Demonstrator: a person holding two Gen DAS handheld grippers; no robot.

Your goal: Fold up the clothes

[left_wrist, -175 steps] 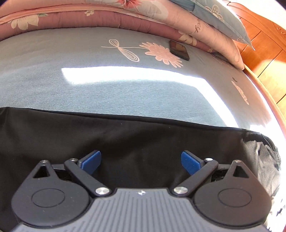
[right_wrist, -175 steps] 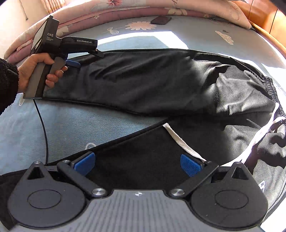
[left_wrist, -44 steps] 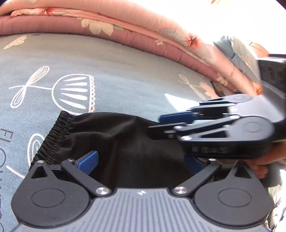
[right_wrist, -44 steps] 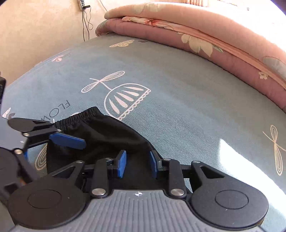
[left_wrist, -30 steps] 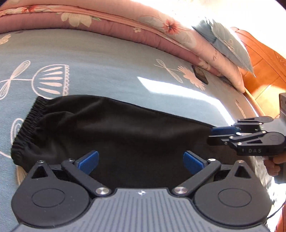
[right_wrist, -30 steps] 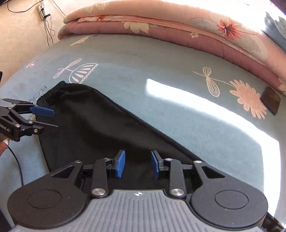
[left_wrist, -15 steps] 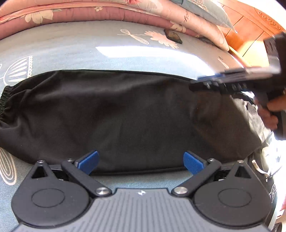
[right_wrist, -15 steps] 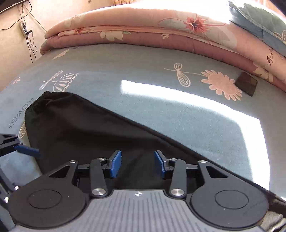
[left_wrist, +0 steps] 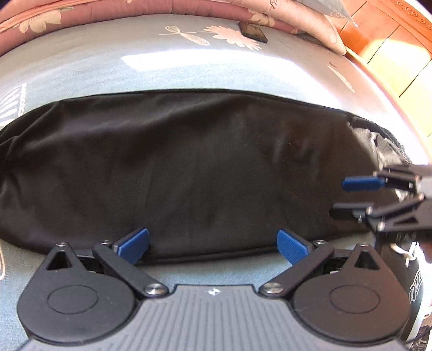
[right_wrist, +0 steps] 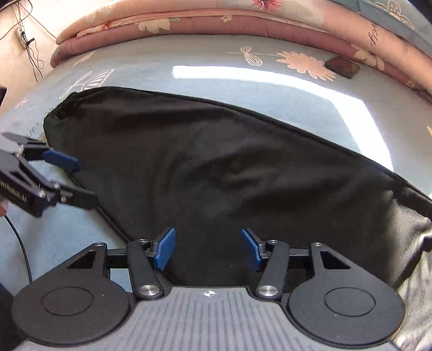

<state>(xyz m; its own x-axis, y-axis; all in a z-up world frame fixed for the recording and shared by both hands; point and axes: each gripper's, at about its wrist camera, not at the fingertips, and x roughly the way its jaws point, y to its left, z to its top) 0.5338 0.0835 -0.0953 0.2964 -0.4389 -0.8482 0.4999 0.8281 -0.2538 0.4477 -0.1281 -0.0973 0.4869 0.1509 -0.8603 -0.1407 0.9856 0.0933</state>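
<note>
The bed (left_wrist: 189,62), with its blue-grey flowered cover, serves as the folding surface: broad, flat and soft, so cloth lies out on it without sliding. At its far edge the pink quilts (right_wrist: 243,24) are stacked out of the way, which keeps the middle free.

The trousers (left_wrist: 202,167) lie across that middle, black, with one leg laid over the other into a single long band; the elastic cuff (right_wrist: 58,108) points toward the left of the right wrist view, and the waist end bunches off to the right. Stretched flat like this, they look ready for a crosswise fold, cuff end toward waist (a judgement, not a thing seen).

The left gripper (left_wrist: 213,243) hangs over the near hem, its fingers spread wide and holding nothing. The right gripper (right_wrist: 208,248) sits over the cloth nearer the waist; its fingers have just been opening and now stand apart, with fabric below them but nothing pinched. Probably both are free because the smoothing is done and a new hold has to be picked.

A small dark phone (right_wrist: 341,67) lies by the quilts, well apart from the trousers.
</note>
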